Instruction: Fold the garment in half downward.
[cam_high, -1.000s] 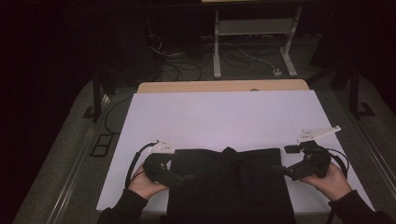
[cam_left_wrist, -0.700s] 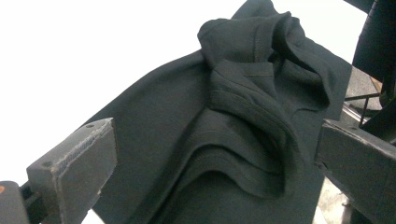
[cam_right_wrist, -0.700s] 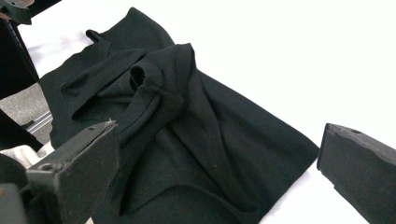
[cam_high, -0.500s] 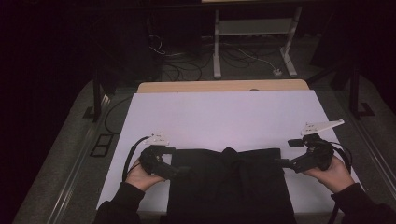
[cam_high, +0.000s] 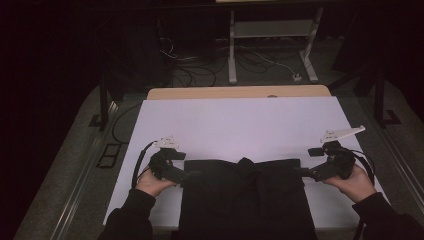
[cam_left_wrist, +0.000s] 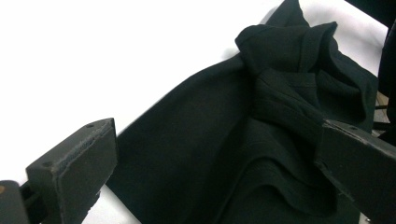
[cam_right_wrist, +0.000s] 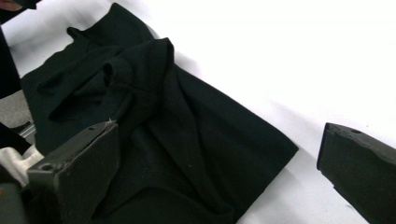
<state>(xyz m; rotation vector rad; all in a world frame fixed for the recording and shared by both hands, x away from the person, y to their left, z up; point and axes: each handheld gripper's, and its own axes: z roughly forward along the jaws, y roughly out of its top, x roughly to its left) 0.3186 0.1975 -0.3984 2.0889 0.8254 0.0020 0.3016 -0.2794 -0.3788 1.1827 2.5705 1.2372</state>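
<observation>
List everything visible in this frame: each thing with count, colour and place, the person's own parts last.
garment: one, black, folded, near edge of the table, between the claws.
table cover: one, white, spread over the table.
table: one, tan wood, bare strip at the far edge.
metal stand: one, pale grey, on the floor beyond the table.
cables: several, dark and white, on the floor.
left claw: one, black, open at the garment's left corner.
right claw: one, black, open at the right corner.
hands: two, holding the claws.
</observation>
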